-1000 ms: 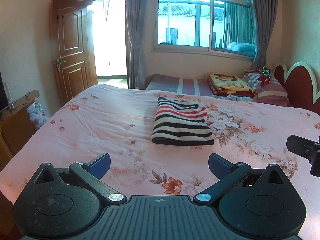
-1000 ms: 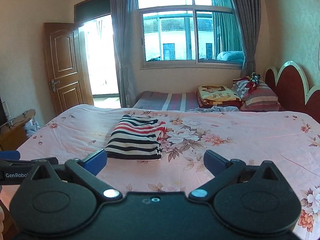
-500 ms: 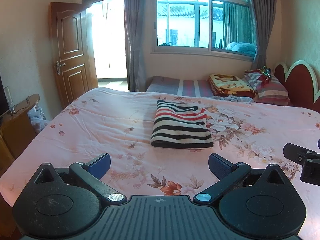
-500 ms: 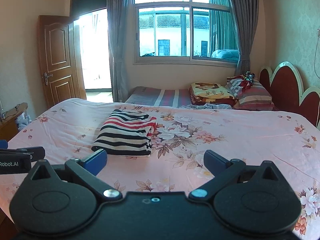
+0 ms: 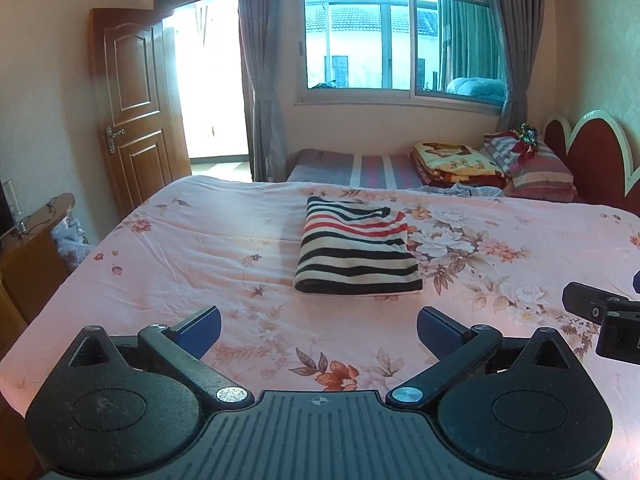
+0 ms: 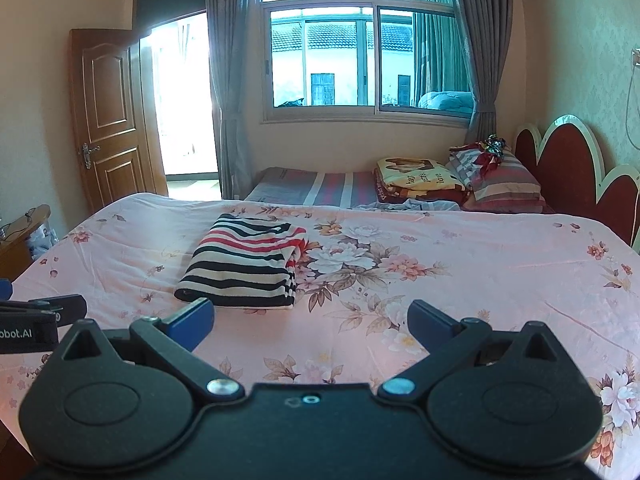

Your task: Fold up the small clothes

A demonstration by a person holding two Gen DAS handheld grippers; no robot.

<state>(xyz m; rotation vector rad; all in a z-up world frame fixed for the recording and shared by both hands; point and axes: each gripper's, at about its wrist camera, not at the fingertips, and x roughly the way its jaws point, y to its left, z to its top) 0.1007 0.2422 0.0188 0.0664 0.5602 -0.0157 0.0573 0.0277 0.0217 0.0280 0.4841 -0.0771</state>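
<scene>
Striped folded garment [image 5: 357, 254] lies mid-bed [image 5: 168, 256], both grippers clear.

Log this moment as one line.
left tongs: open, empty | right tongs: open, empty | striped garment: folded on floral bedspread, untouched

The left tongs [image 6: 36, 330] read "bot.AI" on their body; the folded blanket [image 6: 420, 180] shows "love".

left gripper [image 5: 318, 326] & right gripper [image 6: 310, 318]: both level, side by side, jaws wide apart, nothing held.
</scene>
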